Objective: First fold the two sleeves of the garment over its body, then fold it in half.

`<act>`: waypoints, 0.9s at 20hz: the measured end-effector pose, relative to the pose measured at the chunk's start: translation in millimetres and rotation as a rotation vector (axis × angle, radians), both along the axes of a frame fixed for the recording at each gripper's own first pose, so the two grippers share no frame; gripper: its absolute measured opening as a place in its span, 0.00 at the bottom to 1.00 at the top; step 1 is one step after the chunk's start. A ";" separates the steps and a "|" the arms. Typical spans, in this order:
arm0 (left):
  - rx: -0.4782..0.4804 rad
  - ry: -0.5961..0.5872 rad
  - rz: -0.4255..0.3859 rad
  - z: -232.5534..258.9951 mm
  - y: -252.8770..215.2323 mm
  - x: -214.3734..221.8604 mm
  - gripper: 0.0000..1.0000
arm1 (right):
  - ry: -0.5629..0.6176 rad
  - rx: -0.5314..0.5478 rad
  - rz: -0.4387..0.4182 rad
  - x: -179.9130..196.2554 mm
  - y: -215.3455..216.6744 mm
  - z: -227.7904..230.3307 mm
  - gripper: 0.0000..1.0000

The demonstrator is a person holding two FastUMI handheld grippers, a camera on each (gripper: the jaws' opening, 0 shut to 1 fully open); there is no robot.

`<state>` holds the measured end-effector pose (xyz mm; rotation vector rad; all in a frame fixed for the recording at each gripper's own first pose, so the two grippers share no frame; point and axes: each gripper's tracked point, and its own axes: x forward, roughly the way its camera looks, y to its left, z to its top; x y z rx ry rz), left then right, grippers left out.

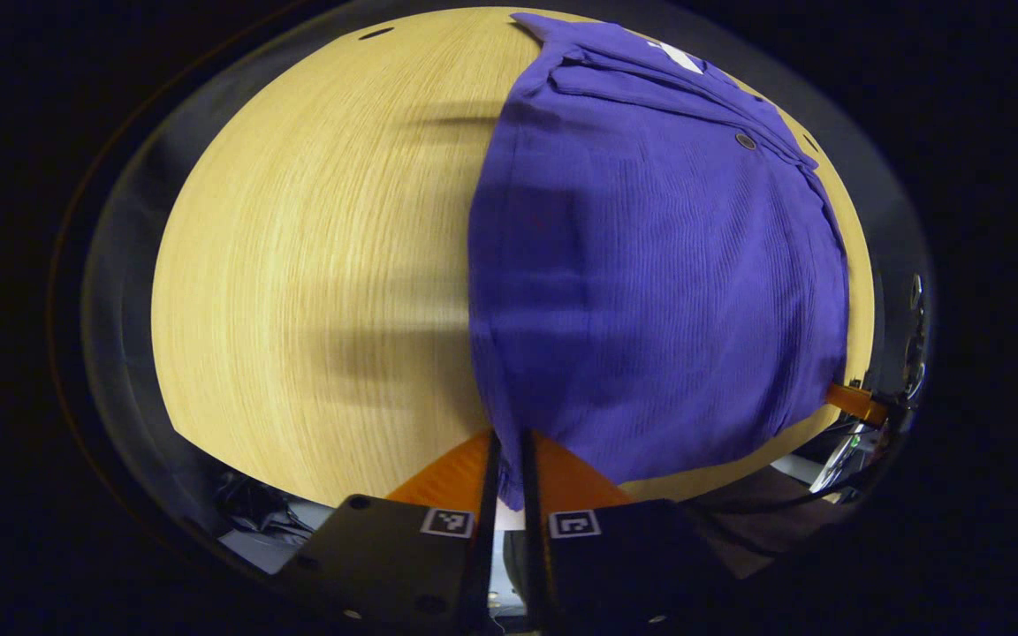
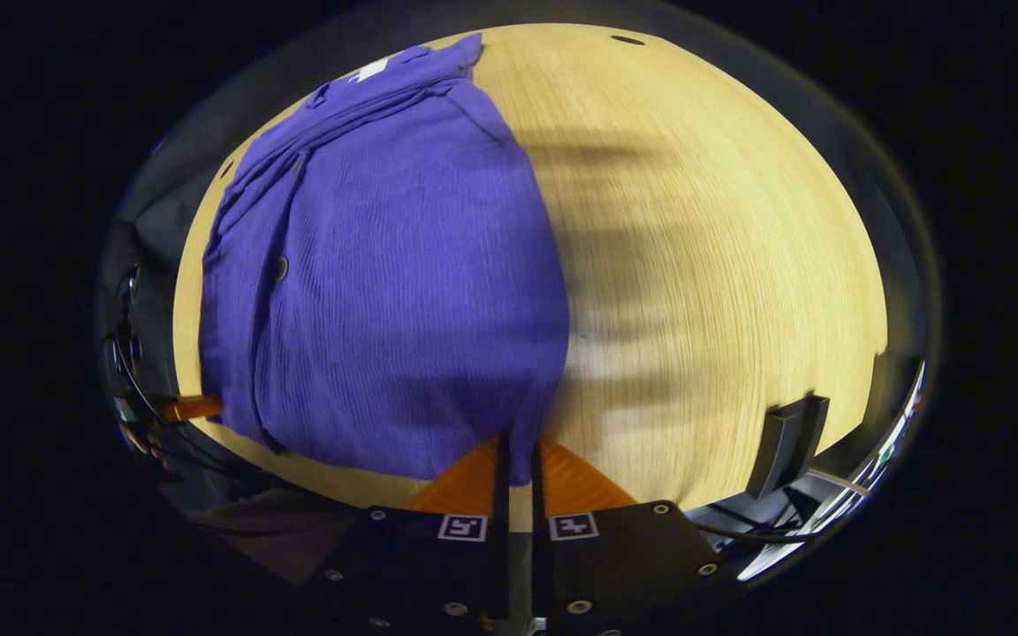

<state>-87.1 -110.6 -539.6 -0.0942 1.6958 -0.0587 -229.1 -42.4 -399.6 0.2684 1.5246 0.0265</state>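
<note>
A purple button-up garment (image 1: 650, 265) lies on a light wooden table (image 1: 315, 265), sleeves folded in, collar at the far end. In the left gripper view my left gripper (image 1: 509, 442) is shut on the garment's near left hem corner, the cloth pinched between its fingers. In the right gripper view the same garment (image 2: 385, 291) fills the left half, and my right gripper (image 2: 516, 446) is shut on its near right hem corner. The other gripper's fingertip (image 1: 858, 404) shows at the far right of the left gripper view, and at the left edge (image 2: 191, 407) of the right gripper view.
The table's near edge runs just under both grippers. A dark bracket (image 2: 787, 442) stands at the table's near right edge in the right gripper view. Cables and gear (image 1: 253, 512) lie below the table edge. Bare wood (image 2: 721, 265) spreads beside the garment.
</note>
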 end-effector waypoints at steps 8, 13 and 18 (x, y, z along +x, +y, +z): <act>-0.067 -0.050 -0.029 23.8 -8.6 19.8 0.05 | -0.084 0.106 0.038 34.7 18.6 39.1 0.05; -0.086 -0.130 -0.070 62.5 -15.5 50.7 0.06 | -0.134 0.089 0.054 59.9 20.7 63.2 0.05; -0.106 -0.191 -0.125 95.6 -25.1 84.1 0.05 | -0.199 0.089 0.059 90.5 17.8 95.0 0.05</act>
